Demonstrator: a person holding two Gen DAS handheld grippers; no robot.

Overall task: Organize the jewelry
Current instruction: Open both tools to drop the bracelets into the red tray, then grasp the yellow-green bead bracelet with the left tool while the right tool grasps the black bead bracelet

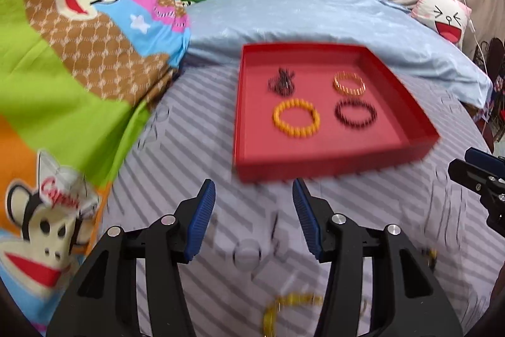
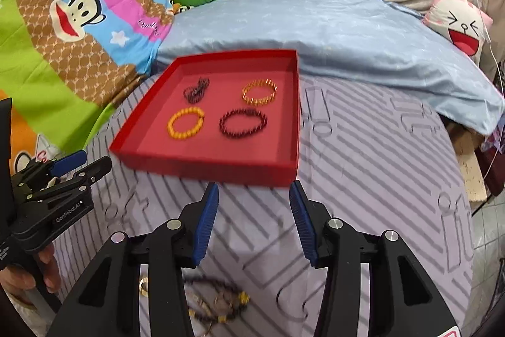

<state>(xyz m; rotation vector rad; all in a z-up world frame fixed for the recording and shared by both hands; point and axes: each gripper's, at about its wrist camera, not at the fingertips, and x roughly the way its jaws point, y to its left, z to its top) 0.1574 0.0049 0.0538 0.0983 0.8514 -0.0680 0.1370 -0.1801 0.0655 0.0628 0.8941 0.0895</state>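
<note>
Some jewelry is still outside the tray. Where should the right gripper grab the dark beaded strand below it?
Probably from above: the dark beaded strand lies flat on the striped sheet. Pinch one side of its loop, away from the gold ring.

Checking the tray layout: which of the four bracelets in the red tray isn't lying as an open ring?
The dark bracelet in the tray's far-left spot: it lies bunched in a heap, while the other three lie as open rings.

wrist views low, facing shared red tray (bed)

Black tongs, ribbed blue pads, silver screws.
</note>
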